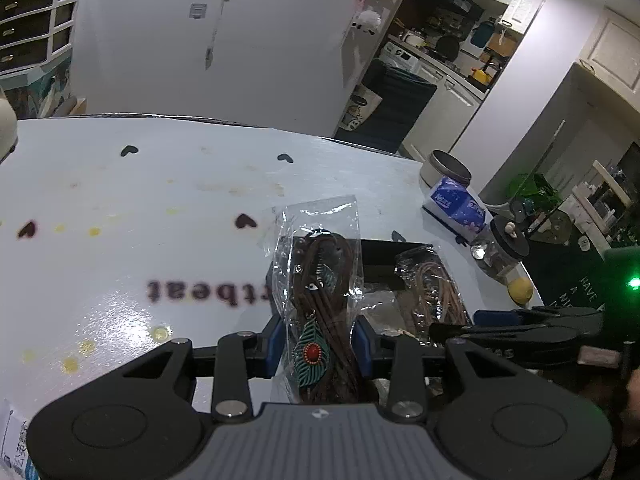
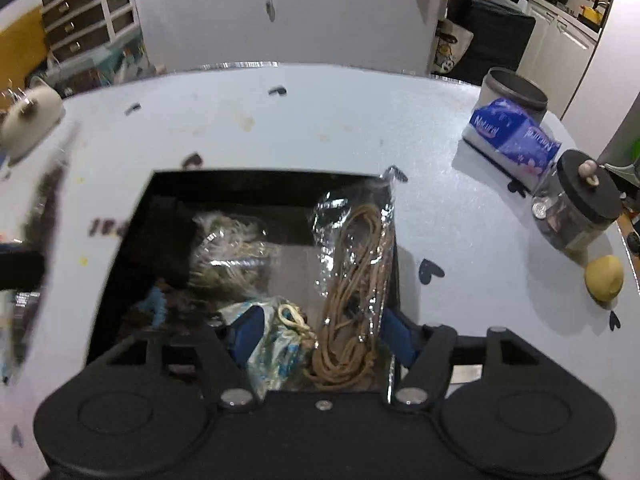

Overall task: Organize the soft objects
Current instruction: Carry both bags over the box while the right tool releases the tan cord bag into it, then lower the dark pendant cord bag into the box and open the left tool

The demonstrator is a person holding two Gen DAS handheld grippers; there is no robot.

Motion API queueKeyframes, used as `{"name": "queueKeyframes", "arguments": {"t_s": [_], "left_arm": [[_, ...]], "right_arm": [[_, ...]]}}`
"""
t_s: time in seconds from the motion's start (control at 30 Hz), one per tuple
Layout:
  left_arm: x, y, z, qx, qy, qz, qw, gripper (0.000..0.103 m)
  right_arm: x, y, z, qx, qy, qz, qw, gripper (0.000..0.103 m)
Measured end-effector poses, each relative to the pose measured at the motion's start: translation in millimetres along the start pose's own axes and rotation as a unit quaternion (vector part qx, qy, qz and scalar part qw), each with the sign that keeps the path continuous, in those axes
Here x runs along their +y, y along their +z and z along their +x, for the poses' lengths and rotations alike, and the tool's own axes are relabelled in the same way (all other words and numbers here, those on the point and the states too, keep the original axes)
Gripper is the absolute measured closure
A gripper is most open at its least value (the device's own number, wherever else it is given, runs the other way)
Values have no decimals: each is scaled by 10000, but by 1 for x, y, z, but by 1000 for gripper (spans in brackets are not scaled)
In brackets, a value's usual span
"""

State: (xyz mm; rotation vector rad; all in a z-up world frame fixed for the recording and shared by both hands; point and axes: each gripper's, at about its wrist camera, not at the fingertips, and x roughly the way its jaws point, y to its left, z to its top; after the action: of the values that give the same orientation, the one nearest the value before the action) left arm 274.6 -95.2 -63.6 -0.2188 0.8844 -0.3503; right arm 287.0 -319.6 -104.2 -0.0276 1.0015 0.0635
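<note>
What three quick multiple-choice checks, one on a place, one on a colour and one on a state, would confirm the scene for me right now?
1. Where is the clear bag of tan cord?
A. In the black box
B. Beside the lemon
C. On the tissue pack

2. What colour is the feather pendant in the bag of brown cord?
A. Yellow
B. Teal with a red centre
C. White

3. How is the left gripper?
A. Wide open, nothing between its fingers
B. Shut on the bag of brown cord
C. Out of view

Answers: 1 A, the bag leans against the box's right wall; 2 B, teal with a red bead shows through the plastic; 3 B, both blue pads press the bag.
</note>
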Motion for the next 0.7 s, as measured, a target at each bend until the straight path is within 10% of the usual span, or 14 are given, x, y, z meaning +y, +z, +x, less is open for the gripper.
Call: {"name": "queueKeyframes", "arguments": {"t_s": [0.2,0.27,0.33,0.7], "left_arm": [[-6,-1,3,0,-42,-14,10000,65],[-8,-1,4,0,-45,-38,10000,65],[-11,-2,4,-3,-44,-42,10000,65],[-27,-1,9,28,-141,-80,9999,65]], "right_arm": [[-15,0,-25,-262,80,236,9993,45],[-18,0,-26,-280,130,240,9992,84],[-21,0,-18,-113,185,194,9996,95],[-20,-5,38,541,237,-144,9981,103]]}}
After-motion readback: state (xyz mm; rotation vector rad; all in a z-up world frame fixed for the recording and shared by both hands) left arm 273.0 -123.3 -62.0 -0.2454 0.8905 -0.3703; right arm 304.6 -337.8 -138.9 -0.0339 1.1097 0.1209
